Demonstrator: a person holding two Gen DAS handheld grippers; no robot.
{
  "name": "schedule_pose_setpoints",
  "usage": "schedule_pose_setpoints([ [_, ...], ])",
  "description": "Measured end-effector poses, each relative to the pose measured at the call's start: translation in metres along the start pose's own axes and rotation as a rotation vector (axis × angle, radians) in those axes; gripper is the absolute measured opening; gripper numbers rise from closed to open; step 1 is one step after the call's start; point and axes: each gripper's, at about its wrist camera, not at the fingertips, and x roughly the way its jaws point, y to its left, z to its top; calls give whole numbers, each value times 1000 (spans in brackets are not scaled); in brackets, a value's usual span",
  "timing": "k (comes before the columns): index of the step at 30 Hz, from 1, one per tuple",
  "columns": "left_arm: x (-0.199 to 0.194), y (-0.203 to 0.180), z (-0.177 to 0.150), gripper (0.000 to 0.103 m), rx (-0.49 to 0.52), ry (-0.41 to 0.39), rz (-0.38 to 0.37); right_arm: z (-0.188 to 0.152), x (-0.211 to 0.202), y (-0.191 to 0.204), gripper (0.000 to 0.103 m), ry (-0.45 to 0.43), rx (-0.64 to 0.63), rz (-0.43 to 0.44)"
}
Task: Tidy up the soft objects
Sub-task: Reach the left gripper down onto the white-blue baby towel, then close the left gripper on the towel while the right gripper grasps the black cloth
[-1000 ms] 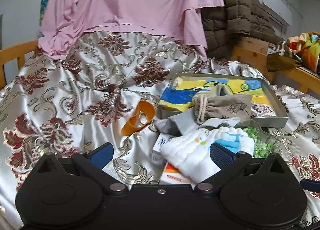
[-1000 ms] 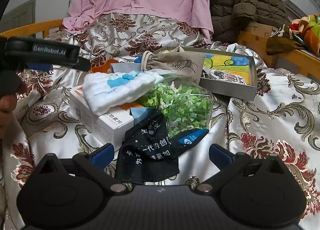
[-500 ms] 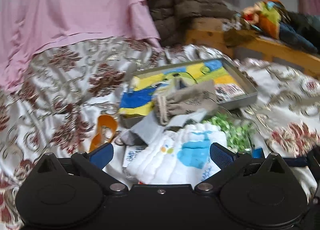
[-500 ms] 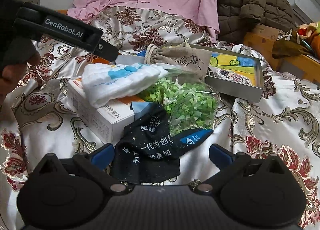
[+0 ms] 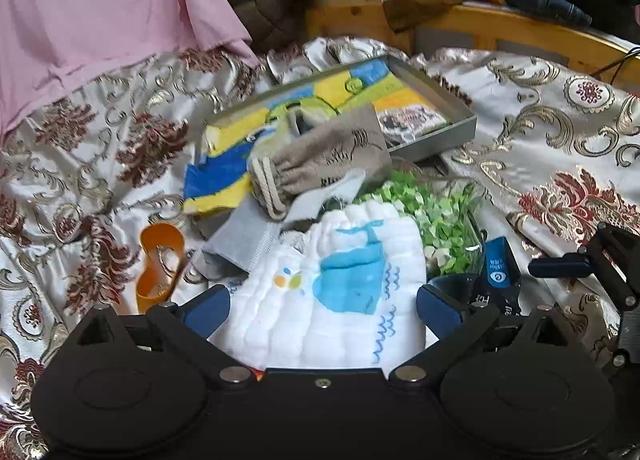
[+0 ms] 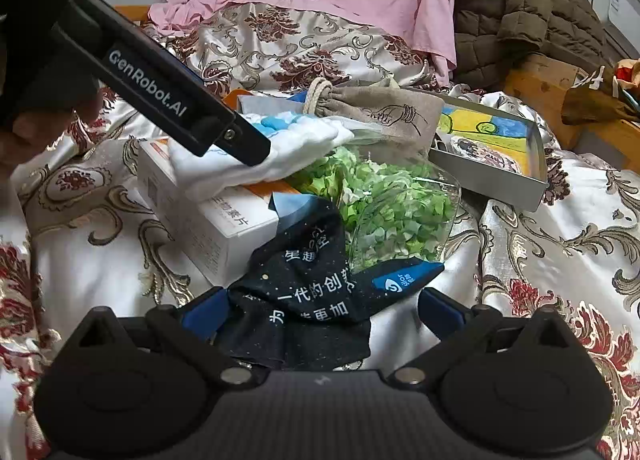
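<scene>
Barely started, I'd say: on the bed, left to right, orange ring (image 5: 160,266), white muslin cloth (image 5: 336,292) on a box w/ left gripper (image 5: 320,306) fingers wide open either side, gripping nothing. Drawstring pouch (image 5: 328,160) lies half over the grey tray (image 5: 460,128). Dark printed cloth (image 6: 308,288) lies loose between right gripper (image 6: 320,312) fingers, also wide open; everything soft still unsorted.

Wooden bed frame (image 5: 520,26) under floral satin bedspread (image 5: 560,108).

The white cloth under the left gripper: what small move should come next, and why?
Probably close the left gripper on the white cloth. Its jaws are open on either side of the cloth, which lies on top of the white box, uncovered.
</scene>
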Motion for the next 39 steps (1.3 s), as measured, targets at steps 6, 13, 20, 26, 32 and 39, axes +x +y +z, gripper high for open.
schedule_pose_setpoints([
  [6, 7, 0, 2, 99, 15, 47, 2, -1, 3, 1, 103, -12, -18, 4],
  [13, 10, -1, 2, 99, 28, 76, 3, 1, 5, -1, 96, -14, -9, 15],
  [20, 13, -2, 1, 99, 41, 104, -6, 1, 5, -2, 94, -6, 4, 30],
  [26, 13, -4, 3, 98, 52, 121, -7, 0, 7, 1, 91, 5, -4, 26],
  [32, 12, -5, 6, 91, 65, 134, -6, 1, 6, -1, 84, 10, 13, 26],
  [39, 12, -4, 9, 74, 26, 169, -17, 2, 6, -6, 76, 20, 44, 31],
])
